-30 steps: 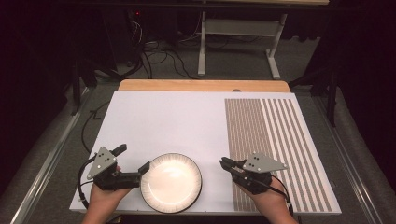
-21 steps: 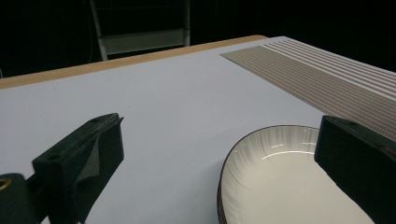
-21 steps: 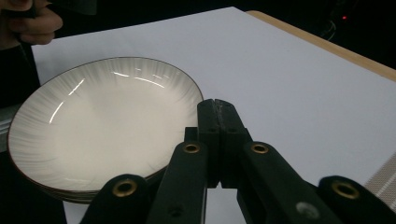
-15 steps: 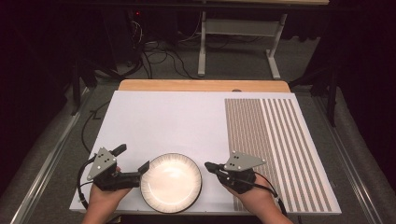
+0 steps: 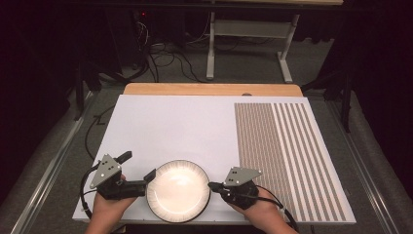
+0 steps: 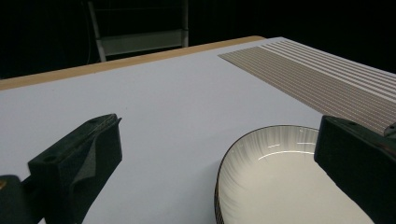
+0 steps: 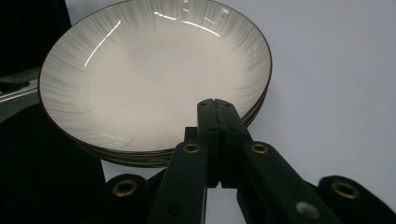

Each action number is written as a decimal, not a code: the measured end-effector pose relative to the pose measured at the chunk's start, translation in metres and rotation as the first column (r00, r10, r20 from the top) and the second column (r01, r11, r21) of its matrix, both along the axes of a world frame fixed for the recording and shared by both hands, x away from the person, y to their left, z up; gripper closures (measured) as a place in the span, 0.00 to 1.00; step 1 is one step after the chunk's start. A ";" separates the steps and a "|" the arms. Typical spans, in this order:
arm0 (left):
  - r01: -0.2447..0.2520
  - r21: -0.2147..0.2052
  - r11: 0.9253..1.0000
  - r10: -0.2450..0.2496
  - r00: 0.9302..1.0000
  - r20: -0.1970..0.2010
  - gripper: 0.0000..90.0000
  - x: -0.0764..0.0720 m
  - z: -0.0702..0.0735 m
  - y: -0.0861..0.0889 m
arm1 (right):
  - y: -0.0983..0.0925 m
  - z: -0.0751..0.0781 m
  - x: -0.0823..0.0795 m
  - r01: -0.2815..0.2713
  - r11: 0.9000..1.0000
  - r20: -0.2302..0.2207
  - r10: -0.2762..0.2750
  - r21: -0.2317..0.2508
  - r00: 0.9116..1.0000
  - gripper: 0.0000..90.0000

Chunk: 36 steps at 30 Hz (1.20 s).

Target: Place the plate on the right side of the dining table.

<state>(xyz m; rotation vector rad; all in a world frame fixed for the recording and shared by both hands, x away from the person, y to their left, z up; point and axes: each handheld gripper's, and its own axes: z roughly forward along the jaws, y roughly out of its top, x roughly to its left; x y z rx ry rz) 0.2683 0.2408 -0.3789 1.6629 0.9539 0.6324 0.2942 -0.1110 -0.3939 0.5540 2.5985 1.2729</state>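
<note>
High view first: a round, shallow plate (image 5: 178, 190) lies flat on the white bench (image 5: 185, 126) near its front edge, between the two grippers. Being round, it has no long axis to speak of; its hollow faces straight up, and fine ribbed lines run from the dark rim toward the pale centre.

At the plate's left, the left gripper (image 5: 148, 177) lies nearly level and points toward the right, at the plate's rim. Its jaws stand wide apart, released. Seen in the left gripper view, one jaw sits over the bare bench while the other stands over the plate (image 6: 285, 177), so the rim lies between them, with neither seen pressing on it. The left hand (image 5: 108, 207) comes in from the bottom edge and grips the body from behind, the grey plate on top tilted to the left.

At the plate's right, the right gripper (image 5: 212, 185) points to the left, its tip at the rim. In the right gripper view its jaws are clenched together with nothing between them, and the closed tip (image 7: 216, 103) lies against or just over the near edge of the plate (image 7: 140, 74); whether it touches I cannot tell. The right hand (image 5: 258, 207) holds it low, with the wrist angled inward.

A panel of brown stripes (image 5: 287, 156) covers the right part of the bench.
</note>
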 end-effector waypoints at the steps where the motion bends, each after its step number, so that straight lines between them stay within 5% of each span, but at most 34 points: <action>1: 0.000 0.001 1.000 0.000 1.000 0.001 0.01 0.000 0.000 0.000 | 0.001 -0.001 0.000 -0.003 1.000 -0.003 0.003 -0.007 1.000 1.00; 36: 0.001 -0.011 1.000 0.000 1.000 0.004 0.01 -0.001 0.001 0.004 | 0.007 -0.006 0.002 -0.020 0.999 -0.035 0.019 -0.031 0.999 1.00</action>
